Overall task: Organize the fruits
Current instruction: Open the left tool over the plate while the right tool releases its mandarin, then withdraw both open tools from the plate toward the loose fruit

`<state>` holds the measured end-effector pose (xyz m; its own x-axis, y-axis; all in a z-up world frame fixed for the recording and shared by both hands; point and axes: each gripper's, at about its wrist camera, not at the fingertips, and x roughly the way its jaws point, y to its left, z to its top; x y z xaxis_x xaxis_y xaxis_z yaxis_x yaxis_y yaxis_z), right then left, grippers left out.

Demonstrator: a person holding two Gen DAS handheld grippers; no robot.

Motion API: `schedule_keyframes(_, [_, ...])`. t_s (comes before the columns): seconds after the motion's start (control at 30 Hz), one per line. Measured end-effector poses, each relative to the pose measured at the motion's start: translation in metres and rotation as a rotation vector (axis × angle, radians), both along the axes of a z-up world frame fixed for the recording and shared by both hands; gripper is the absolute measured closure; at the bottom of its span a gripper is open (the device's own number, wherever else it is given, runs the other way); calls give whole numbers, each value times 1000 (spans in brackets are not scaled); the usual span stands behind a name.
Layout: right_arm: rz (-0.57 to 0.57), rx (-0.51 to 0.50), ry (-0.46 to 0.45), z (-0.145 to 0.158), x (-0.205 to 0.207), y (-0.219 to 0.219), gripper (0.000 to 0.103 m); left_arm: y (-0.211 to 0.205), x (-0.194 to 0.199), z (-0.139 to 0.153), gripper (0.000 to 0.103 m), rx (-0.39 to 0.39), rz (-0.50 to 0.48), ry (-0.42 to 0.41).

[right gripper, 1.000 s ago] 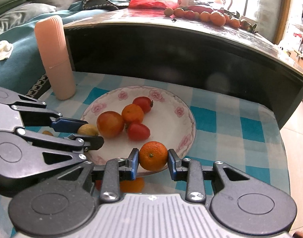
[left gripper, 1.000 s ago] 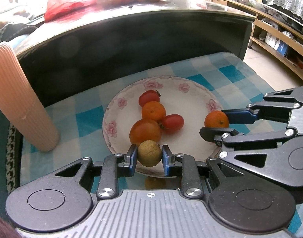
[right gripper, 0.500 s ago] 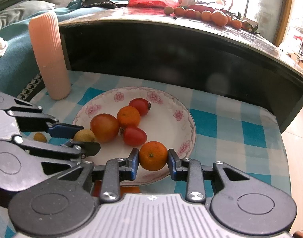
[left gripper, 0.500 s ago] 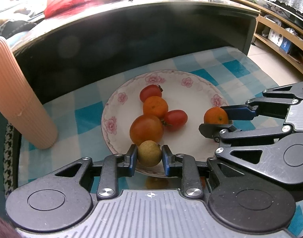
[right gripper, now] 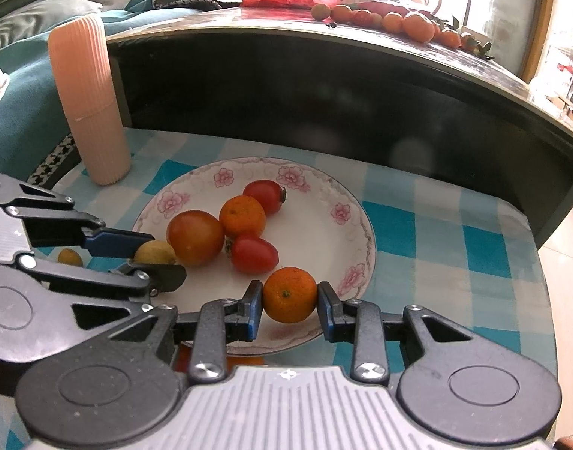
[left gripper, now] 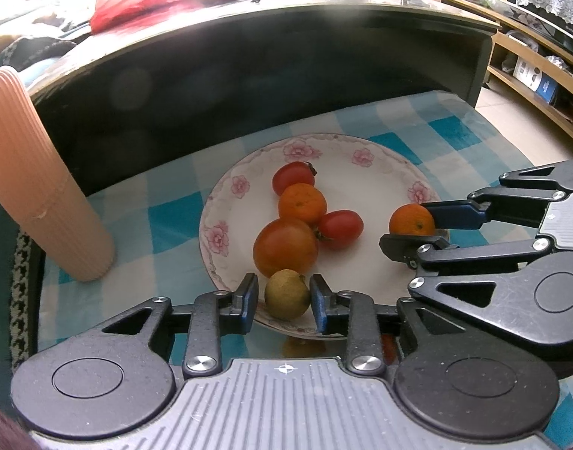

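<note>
Left claw (left gripper: 283,295) opening around a yellow-green fruit (left gripper: 287,294) sitting on the plate's (left gripper: 380,167) near rim, pads just clear, right claw (right gripper: 290,302) gripping a tangerine (right gripper: 290,294) over the plate.

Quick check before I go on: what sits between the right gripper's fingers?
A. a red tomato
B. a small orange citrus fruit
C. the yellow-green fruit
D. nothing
B: in the right wrist view the right gripper has the small orange citrus fruit between its pads, at the plate's near rim.
</note>
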<state>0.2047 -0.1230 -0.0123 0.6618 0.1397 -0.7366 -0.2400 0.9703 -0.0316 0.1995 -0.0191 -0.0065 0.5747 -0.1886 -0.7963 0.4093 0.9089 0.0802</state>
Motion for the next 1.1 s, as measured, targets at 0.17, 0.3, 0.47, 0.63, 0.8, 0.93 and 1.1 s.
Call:
schedule_keyframes(0.17, [-7, 3, 0, 0, 1, 0, 56, 1, 0, 1, 58, 0, 0, -3])
schedule_keyframes(0.3, [-13, 1, -1, 0, 1, -1, 56, 2, 0, 2, 52, 3, 5, -12])
schedule_keyframes(0.47, [-23, 2, -3, 0, 1, -2, 56, 2, 0, 4, 49, 6, 9, -17])
schedule_keyframes(0.63, [-26, 2, -6, 1, 0, -2, 56, 3, 0, 6, 46, 3, 15, -24])
schedule_keyframes(0.8, [-30, 3, -22, 3, -1, -3, 56, 3, 0, 7, 44, 4, 12, -31])
schedule_keyframes(0.93, [-31, 6, -27, 5, -2, -3, 56, 3, 0, 7, 43, 4, 12, -34])
schedule_keyframes(1.1, [-35, 8, -33, 5, -2, -4, 55, 4, -2, 10, 40, 7, 9, -44])
